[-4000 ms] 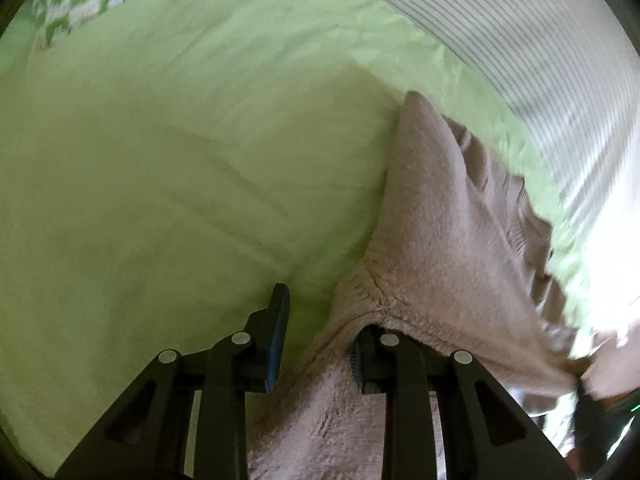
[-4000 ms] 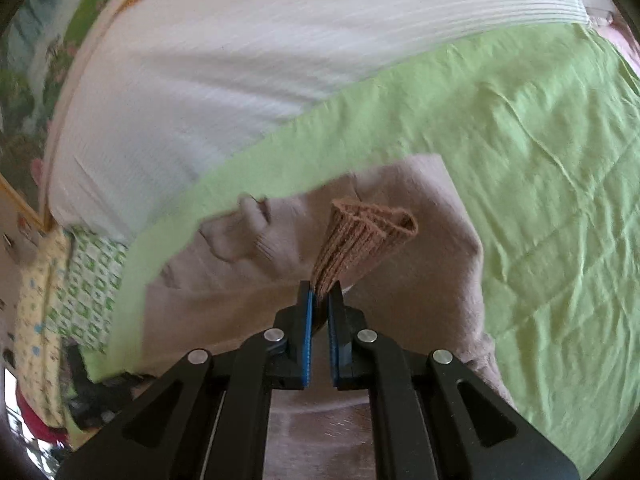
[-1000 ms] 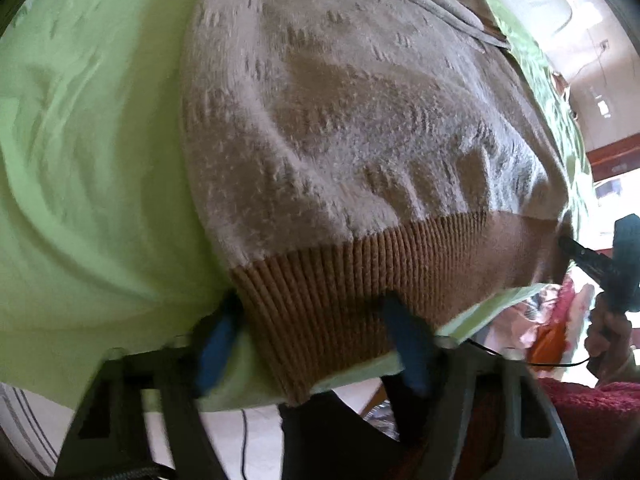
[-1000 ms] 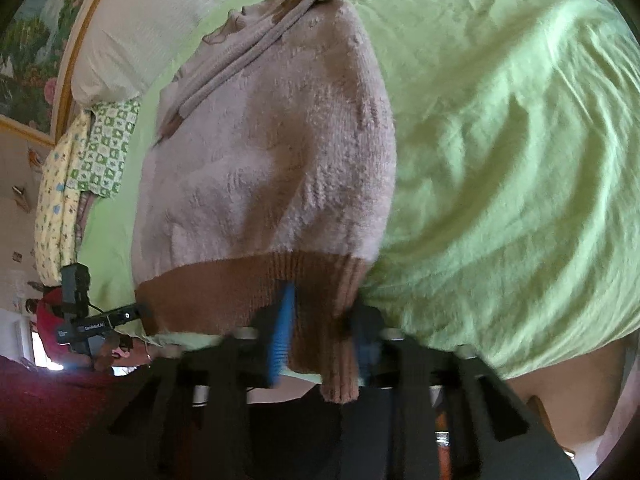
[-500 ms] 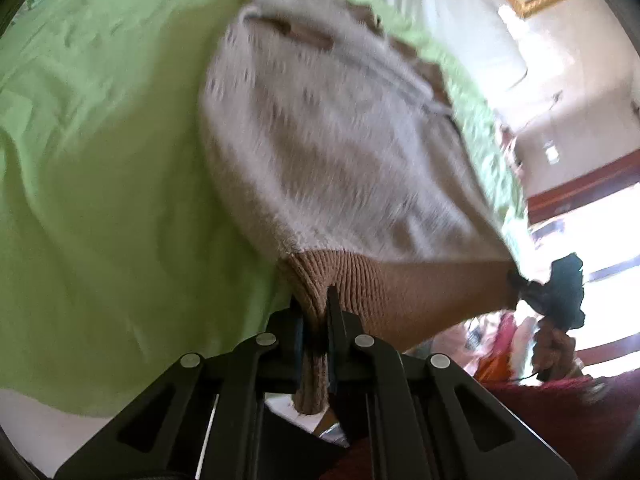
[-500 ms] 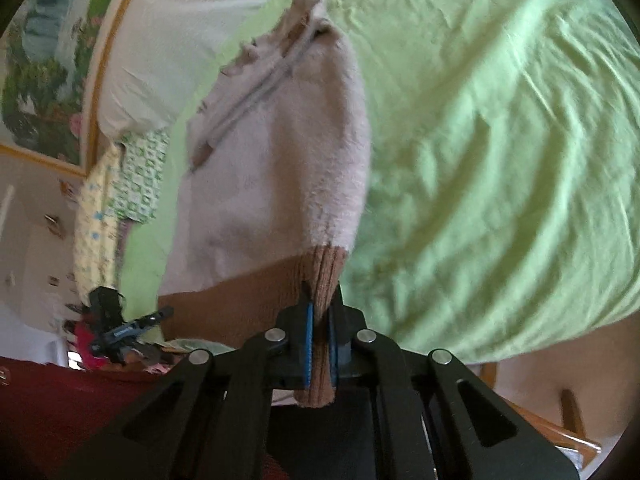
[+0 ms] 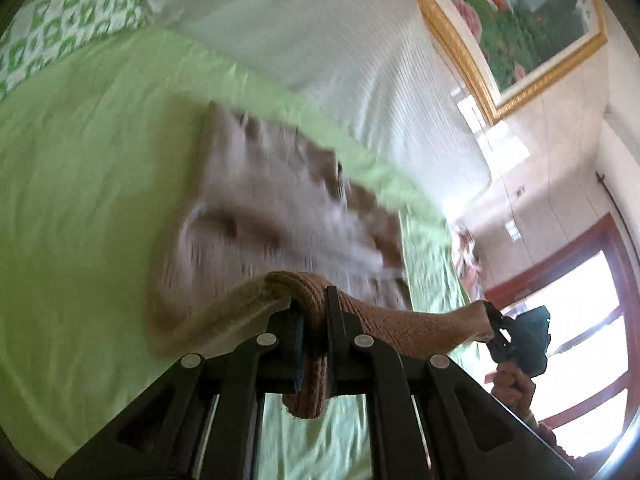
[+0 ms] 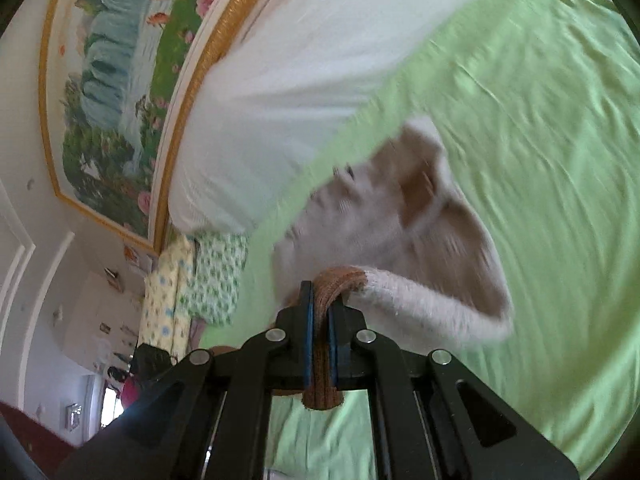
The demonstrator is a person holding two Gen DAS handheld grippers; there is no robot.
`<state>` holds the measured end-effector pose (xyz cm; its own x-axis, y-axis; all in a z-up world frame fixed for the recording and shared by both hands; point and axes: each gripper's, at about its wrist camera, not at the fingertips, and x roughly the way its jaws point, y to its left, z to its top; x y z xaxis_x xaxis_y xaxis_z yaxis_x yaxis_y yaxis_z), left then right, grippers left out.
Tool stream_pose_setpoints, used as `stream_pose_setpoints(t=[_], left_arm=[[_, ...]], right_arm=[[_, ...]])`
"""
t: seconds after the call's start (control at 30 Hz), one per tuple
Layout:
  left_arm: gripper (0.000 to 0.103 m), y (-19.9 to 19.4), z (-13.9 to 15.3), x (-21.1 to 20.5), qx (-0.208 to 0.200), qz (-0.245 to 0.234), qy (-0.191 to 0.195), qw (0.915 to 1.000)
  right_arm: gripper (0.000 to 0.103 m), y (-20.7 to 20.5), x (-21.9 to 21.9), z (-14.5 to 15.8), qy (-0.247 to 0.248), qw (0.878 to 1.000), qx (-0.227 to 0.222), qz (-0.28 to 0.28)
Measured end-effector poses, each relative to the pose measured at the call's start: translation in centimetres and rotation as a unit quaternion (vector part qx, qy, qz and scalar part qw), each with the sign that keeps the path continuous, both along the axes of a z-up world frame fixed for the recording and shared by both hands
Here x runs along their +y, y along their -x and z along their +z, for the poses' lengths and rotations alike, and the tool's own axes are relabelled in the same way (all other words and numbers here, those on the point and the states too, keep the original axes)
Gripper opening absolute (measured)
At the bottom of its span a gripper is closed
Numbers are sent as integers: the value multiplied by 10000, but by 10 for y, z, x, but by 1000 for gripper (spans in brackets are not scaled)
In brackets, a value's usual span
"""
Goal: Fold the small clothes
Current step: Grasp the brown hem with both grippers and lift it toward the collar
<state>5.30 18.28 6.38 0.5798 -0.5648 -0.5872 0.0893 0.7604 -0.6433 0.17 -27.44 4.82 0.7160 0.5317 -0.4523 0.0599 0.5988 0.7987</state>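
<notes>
On green sheet [image 7: 80, 184]: one sweater [image 7: 260, 216] (two tools).

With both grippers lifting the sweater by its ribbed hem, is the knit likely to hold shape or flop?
Likely floppy: the sweater sags from its brown ribbed hem down to the green sheet. The hem bunches and drapes over the left gripper and the right gripper, so it probably won't slip easily.

A small beige knitted sweater [image 7: 272, 216] with a darker brown ribbed hem [image 7: 400, 328] fills the middle of the frame, blurred. Its body spreads over the green bedsheet (upper part lying flat), while the hem is lifted at lower centre, bunched and folded over.
</notes>
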Motion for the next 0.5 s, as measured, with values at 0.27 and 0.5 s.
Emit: stream_pose_setpoints(t=[0.27,0.5], left_arm=[[6,-114,-11,1,-21,484,-113,9988],[6,-194,-41,-7,257,656,-296,9971]], right_arm=[[7,-120,-16,-13,140,9997,109,-149],[7,-199,-28,-40,419,9975,486,-285]])
